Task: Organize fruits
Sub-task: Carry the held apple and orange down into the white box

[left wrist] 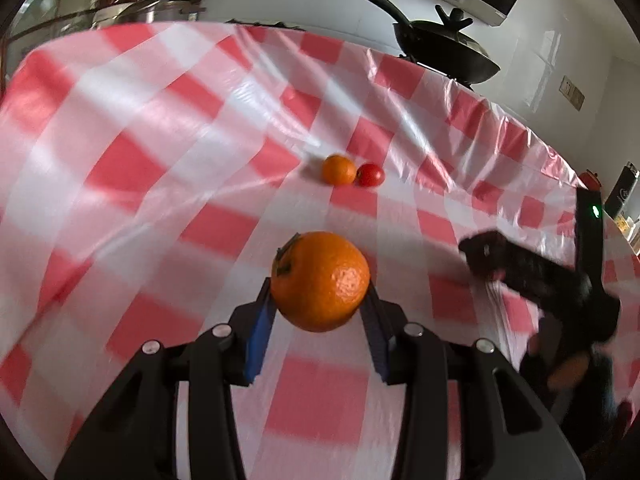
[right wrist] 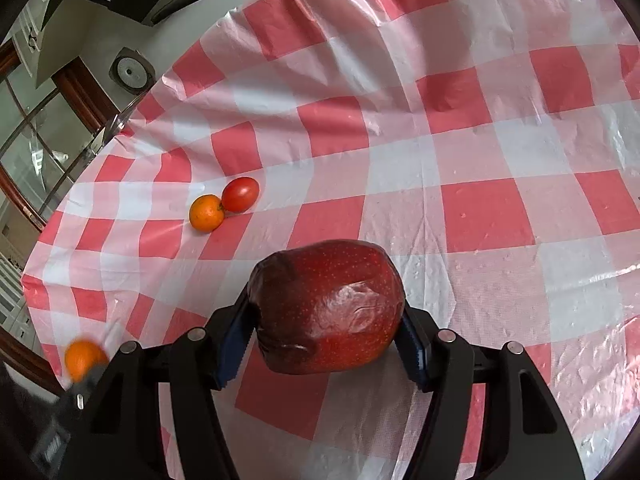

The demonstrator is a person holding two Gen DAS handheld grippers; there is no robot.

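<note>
Left wrist view: my left tongs (left wrist: 320,300) grip the large orange (left wrist: 320,281) between the blue pads, lifted clear of the worktop (left wrist: 140,128). The small orange (left wrist: 339,169) and the tomato (left wrist: 370,175), touching each other, lie straight ahead of these tongs, the tomato on the right.

Right wrist view: my right tongs (right wrist: 326,336) clamp the apple (right wrist: 326,306). The same pair lies ahead and to the left, so I judge the left tongs better aligned with it.
</note>
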